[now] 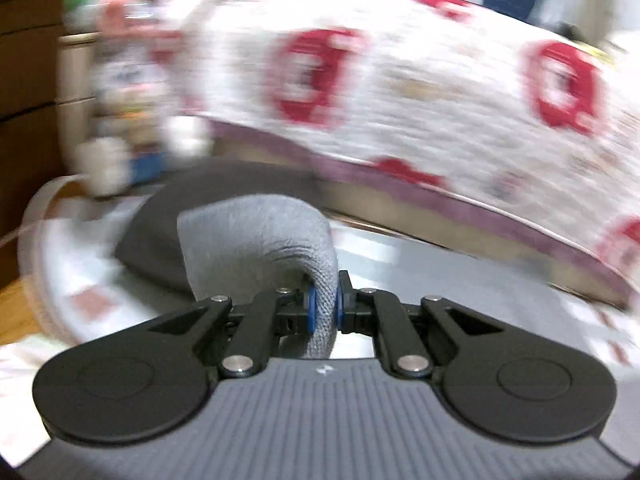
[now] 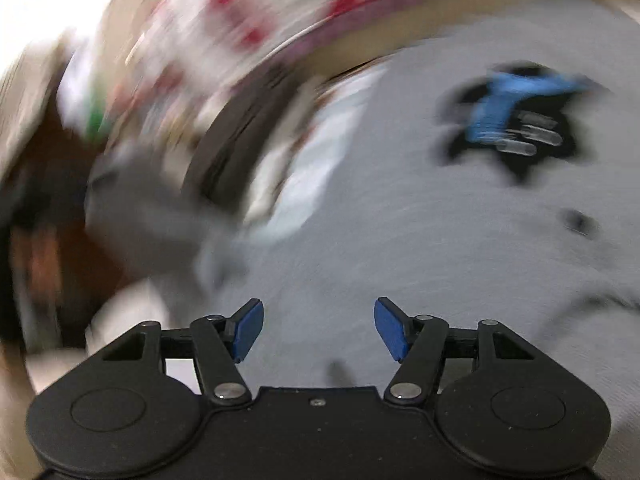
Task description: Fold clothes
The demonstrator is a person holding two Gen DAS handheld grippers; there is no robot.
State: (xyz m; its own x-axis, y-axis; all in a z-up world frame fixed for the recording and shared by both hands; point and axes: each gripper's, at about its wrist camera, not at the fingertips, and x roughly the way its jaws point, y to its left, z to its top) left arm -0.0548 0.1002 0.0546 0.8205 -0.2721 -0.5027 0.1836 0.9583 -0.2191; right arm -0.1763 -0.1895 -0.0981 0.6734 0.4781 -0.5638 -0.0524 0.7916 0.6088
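Observation:
A light grey garment (image 2: pixel 420 232) with a blue-and-black print (image 2: pixel 516 120) lies spread out below my right gripper (image 2: pixel 318 330), which hangs open just above the cloth with nothing between its blue pads (image 2: pixel 249 330). In the left wrist view, my left gripper (image 1: pixel 325 306) is shut on a folded band of the same grey cloth (image 1: pixel 260 240), which arches up and away from the jaws. A dark grey piece of fabric (image 1: pixel 224 192) lies behind that band. Both views are blurred by motion.
A bed or cushion with a white cover printed in red shapes (image 1: pixel 400 80) rises behind the work surface (image 1: pixel 460 280), edged with a purple band (image 1: pixel 480 208). Toy figures (image 1: pixel 128 92) stand at the far left. Wooden floor (image 1: pixel 16 300) shows at the left edge.

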